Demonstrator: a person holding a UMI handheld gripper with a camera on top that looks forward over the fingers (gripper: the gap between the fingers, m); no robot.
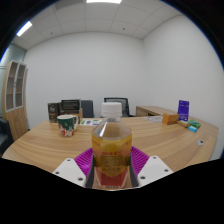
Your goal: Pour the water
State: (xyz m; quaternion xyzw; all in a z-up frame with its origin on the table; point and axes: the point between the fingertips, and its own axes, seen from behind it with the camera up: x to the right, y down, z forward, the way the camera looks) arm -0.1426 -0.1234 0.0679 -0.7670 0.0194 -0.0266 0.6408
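A clear plastic bottle (111, 152) with a yellowish label and amber liquid stands upright between my fingers, held above the table. My gripper (112, 163) is shut on the bottle, with a magenta pad (85, 159) pressed against each of its sides. A patterned mug (67, 124) with a green handle stands on the wooden table (160, 140), beyond the bottle and to its left. The bottle's lower part is hidden behind the gripper body.
A small orange box (171, 119) and a purple sign (183, 109) sit on the table's far right, with a green item (193, 125) near them. Office chairs (112, 108) stand behind the table. A shelf (14, 90) lines the left wall.
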